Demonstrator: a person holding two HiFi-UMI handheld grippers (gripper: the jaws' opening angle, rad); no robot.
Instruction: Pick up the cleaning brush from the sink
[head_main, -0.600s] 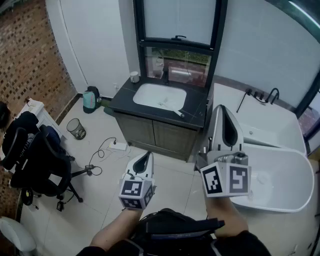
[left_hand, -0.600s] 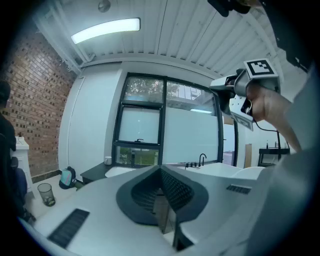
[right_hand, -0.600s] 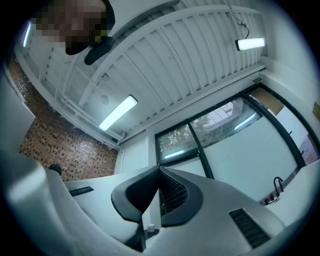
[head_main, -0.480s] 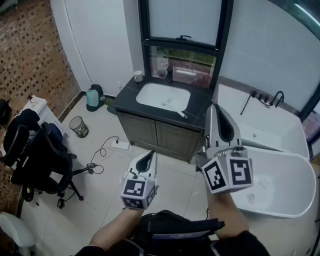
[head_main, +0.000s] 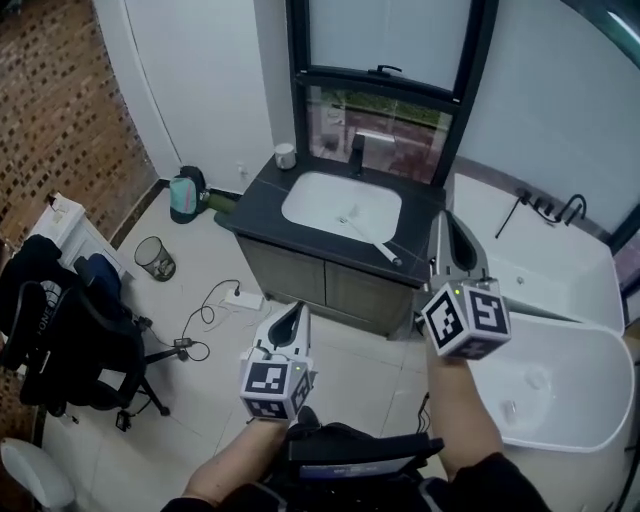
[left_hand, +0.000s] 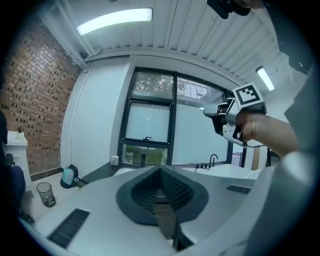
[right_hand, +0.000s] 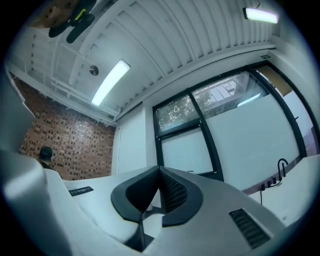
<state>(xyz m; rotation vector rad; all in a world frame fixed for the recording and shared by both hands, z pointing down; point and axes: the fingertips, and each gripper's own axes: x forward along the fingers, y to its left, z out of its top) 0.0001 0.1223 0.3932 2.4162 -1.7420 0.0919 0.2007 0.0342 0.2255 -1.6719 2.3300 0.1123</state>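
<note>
At the sink (head_main: 310, 200): cleaning brush (head_main: 372, 240) lying across the basin's front rim, handle end maybe on the counter (head_main: 258, 198).
Left gripper (head_main: 291, 312): jaws together, empty, well short of it.
Right gripper (head_main: 455, 228): closed up too, empty, near the counter corner.

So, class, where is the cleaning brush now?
Head view: the cleaning brush lies across the front-right rim of the sink, just ahead of the right gripper.
</note>
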